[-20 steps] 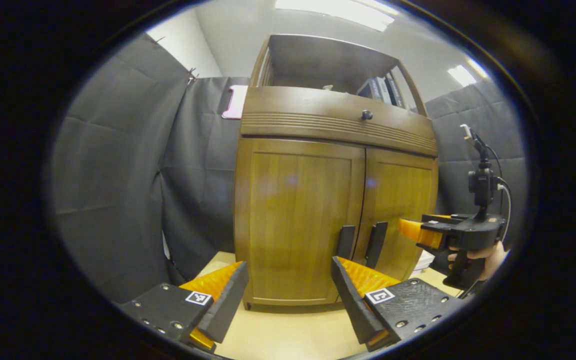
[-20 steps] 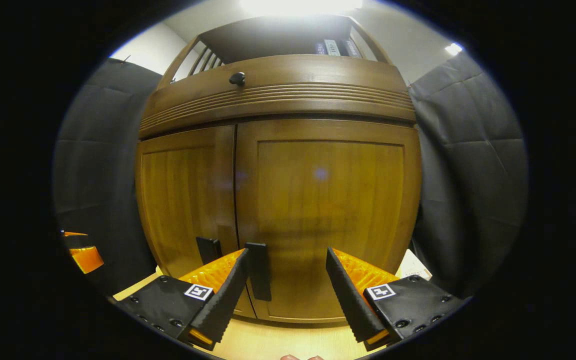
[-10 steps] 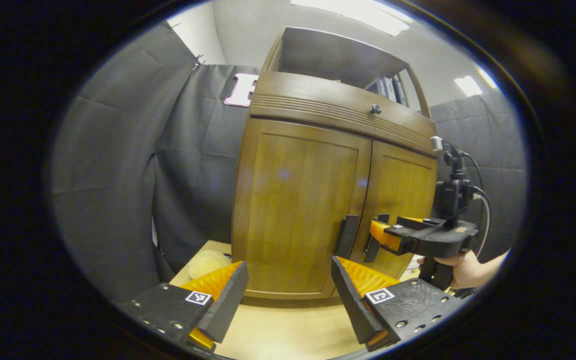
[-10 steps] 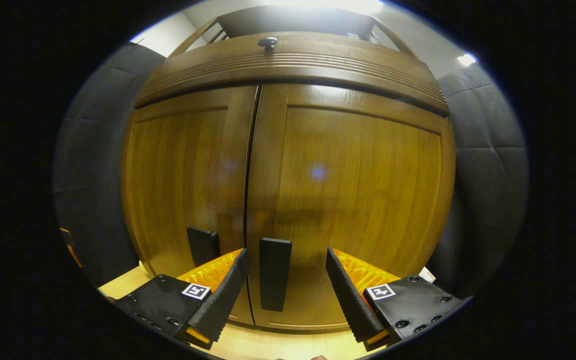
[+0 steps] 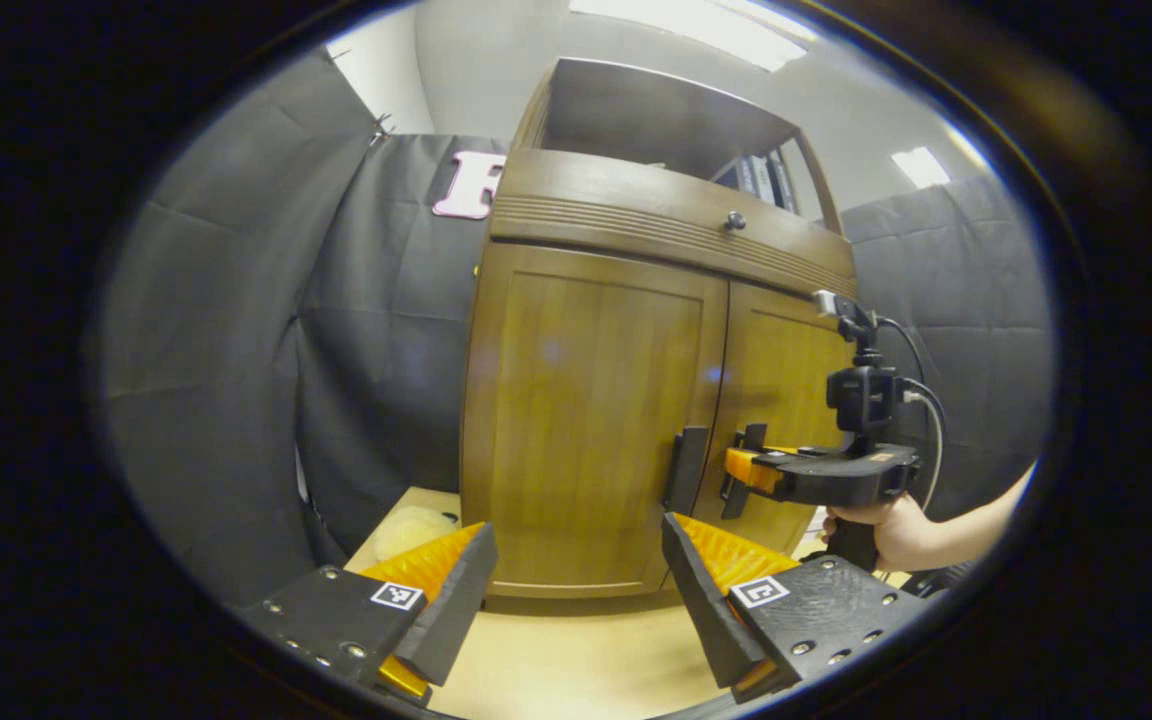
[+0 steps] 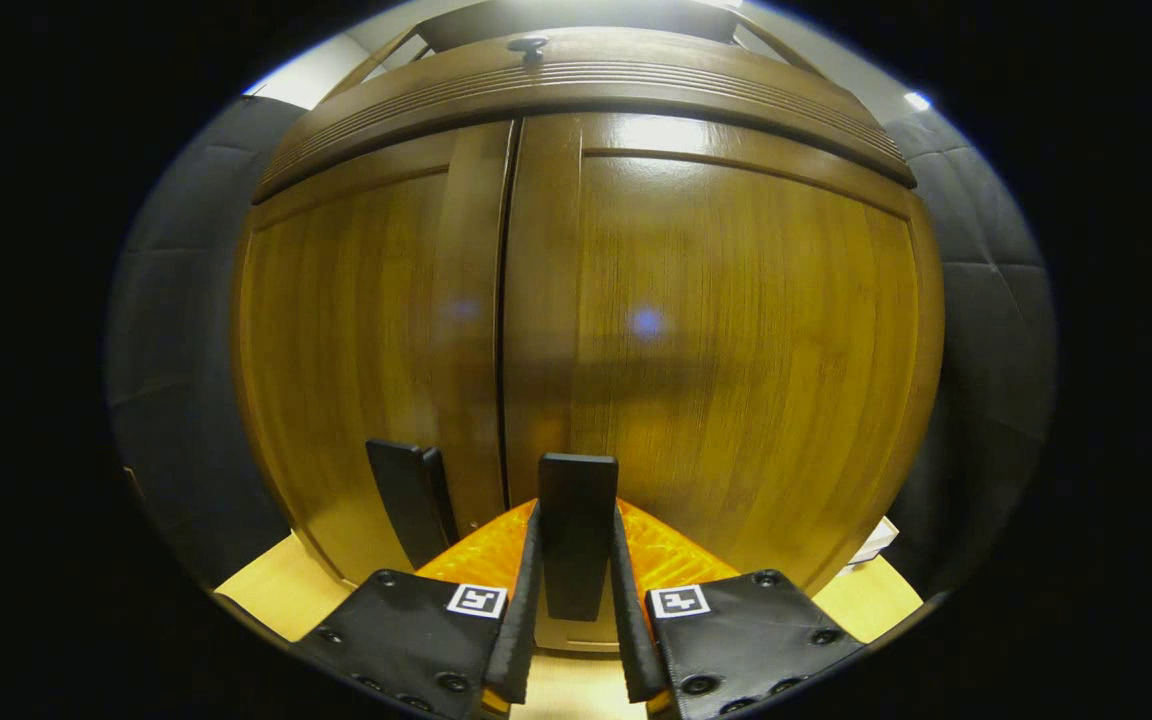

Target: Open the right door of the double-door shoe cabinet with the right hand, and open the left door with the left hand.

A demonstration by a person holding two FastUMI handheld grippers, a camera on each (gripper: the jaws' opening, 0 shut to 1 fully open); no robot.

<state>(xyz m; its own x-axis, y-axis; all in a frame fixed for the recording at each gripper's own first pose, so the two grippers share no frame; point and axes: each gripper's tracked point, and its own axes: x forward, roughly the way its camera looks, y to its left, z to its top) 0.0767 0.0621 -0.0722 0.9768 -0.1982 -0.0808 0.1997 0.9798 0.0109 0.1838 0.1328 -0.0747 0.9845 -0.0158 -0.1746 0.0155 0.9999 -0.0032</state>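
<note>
Black hand-held gripper point(image 6: 572, 640), orange fingers point(image 6: 496, 545) (square markers, screws).

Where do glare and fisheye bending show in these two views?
Right gripper view: ceiling light glares off the top of the right door, and both doors bulge outward. Left gripper view: bright ceiling panels overhead, the cabinet leaning and curved.

Warm brown wood grain is shown on the shoe cabinet point(image 6: 736, 330); black handles point(image 6: 576, 530) and orange-and-black right gripper point(image 6: 572, 600) are seen against it.
</note>
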